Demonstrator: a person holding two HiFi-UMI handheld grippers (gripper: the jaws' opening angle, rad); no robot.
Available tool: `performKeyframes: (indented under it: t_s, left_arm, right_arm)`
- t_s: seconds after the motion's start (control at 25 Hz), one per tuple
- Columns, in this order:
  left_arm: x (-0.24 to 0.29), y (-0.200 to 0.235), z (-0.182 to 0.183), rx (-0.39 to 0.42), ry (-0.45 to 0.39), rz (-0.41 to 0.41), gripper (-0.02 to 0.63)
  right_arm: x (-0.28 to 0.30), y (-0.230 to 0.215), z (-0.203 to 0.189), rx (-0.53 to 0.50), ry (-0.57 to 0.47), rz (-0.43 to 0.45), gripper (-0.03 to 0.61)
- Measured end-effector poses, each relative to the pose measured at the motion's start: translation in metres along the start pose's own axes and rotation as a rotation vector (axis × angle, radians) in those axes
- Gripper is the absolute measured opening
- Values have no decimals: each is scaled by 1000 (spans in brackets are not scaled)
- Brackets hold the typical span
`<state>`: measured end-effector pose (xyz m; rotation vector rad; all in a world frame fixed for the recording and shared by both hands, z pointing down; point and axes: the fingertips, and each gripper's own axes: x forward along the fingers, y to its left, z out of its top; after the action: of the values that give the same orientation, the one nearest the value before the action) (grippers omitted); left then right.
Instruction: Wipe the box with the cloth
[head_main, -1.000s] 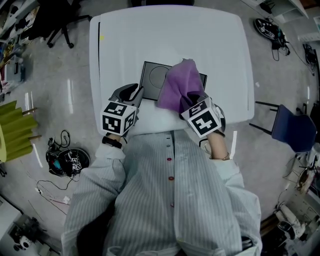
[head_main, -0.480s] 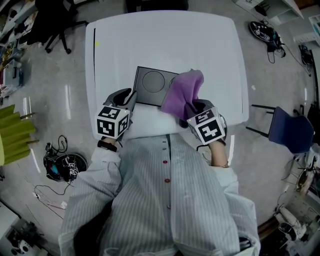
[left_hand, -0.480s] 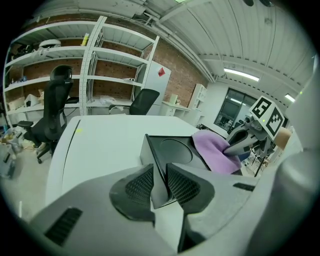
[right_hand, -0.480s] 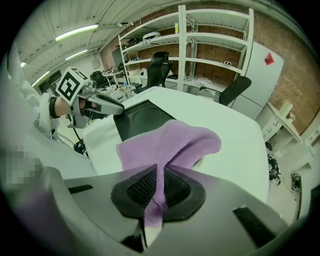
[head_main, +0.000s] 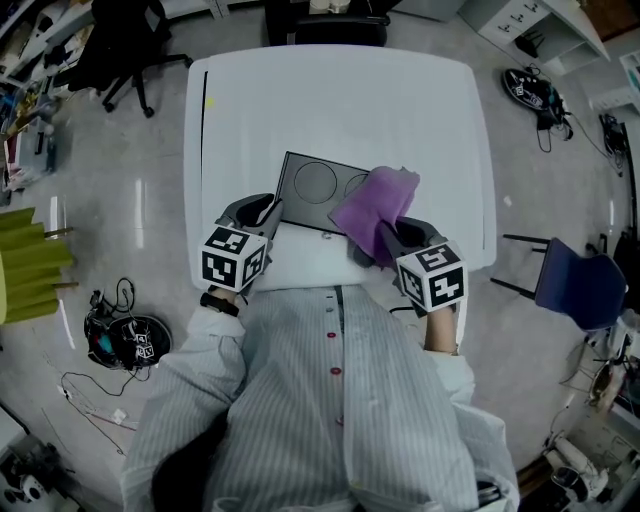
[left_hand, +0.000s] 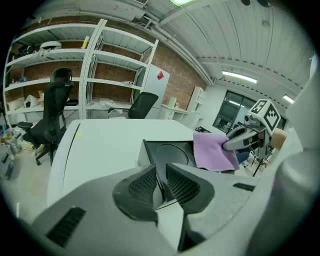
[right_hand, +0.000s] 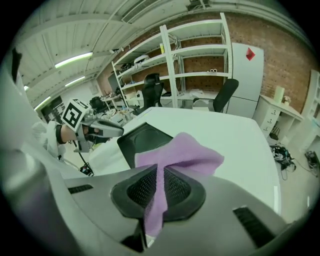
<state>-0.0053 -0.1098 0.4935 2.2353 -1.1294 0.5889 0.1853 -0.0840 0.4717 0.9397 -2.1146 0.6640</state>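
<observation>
While the left gripper has its pads pressed together on the near left corner of the dark box, that box lies flat on the white table, close to the near edge. Two circles are marked on its top. A purple cloth is draped over the right end of the box, covering part of the right-hand one. The right gripper has its jaws clamped on the cloth's near fold, a strip hanging down between the pads.
</observation>
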Motion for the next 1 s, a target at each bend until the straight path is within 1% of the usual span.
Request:
performKeyframes:
  t_s: [0.12,0.32,0.52,0.72,0.84,1.0]
  left_arm:
    - [-7,-7,14,11,-37,-28,67]
    - [-25,-28,59,26,-158,-80,61]
    - [-50,-52,109,90,-281,-120,51]
    - [-73,-79,148,182,-358,-151,28]
    - [-81,-89,168,198,-405,-174,17]
    - [-90,-96,178,198,-451,-184,11]
  right_arm:
    - [-13,3,24,13,-95,7,23]
    - [-46,6,72,-10,-270,2,23]
    - [-75,15,121,-60,-427,-27,23]
    - [-91,28,152,-100,-526,-41,23]
    - [-99,34,169,-111,-577,-41,23]
    - [-112,44,183,-113,-648,-42,23]
